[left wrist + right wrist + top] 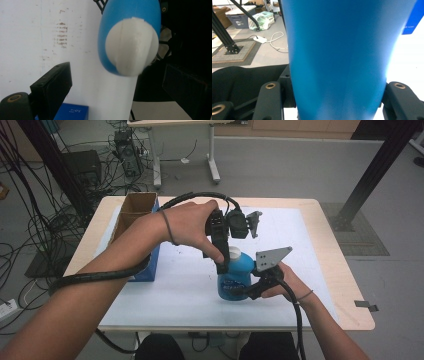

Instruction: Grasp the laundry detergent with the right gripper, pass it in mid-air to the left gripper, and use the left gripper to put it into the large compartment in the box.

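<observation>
Left gripper (223, 262) hangs above the blue bottle (235, 277), pointing down at its white cap (131, 46), jaws spread wide on either side of the cap without touching it. Left of the bottle stands an open cardboard box (134, 212). The bottle stands upright on the white-covered table (310, 240). Right gripper (248, 287) is closed around the bottle's body from the right, holding it firmly.

Faint, blurred print on blue box (71, 112), not legible
</observation>
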{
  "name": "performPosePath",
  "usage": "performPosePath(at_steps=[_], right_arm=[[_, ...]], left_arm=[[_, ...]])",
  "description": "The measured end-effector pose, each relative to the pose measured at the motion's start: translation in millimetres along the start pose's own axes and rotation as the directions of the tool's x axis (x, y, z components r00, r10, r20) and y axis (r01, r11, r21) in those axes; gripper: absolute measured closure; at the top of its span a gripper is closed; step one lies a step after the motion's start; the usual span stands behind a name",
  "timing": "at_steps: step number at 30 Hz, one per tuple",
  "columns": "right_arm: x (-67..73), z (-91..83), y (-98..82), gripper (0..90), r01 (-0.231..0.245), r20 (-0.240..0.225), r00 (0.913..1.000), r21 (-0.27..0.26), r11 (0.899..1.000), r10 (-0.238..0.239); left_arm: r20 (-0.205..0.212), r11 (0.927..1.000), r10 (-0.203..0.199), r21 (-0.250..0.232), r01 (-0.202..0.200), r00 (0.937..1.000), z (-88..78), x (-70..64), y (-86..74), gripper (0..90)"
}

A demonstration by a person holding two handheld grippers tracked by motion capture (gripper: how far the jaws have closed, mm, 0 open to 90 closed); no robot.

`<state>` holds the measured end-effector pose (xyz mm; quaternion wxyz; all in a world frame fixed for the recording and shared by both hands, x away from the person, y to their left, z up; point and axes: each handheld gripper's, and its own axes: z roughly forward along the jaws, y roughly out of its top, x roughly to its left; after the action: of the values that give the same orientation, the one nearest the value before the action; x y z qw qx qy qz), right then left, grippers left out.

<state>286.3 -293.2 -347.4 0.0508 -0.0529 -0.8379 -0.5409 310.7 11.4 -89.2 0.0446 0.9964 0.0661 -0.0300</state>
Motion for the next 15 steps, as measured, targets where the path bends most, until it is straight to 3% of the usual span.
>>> performPosePath(at_steps=[15], right_arm=[[-3.5, 10.7, 8.9, 41.8, 0.017, -0.022, 0.9996, 0.001, 1.0, -0.017]], left_arm=[[0.02, 0.9988, 0.028, 0.039, -0.029, 0.9994, 6.1, -4.3, 14.8, 9.3]])
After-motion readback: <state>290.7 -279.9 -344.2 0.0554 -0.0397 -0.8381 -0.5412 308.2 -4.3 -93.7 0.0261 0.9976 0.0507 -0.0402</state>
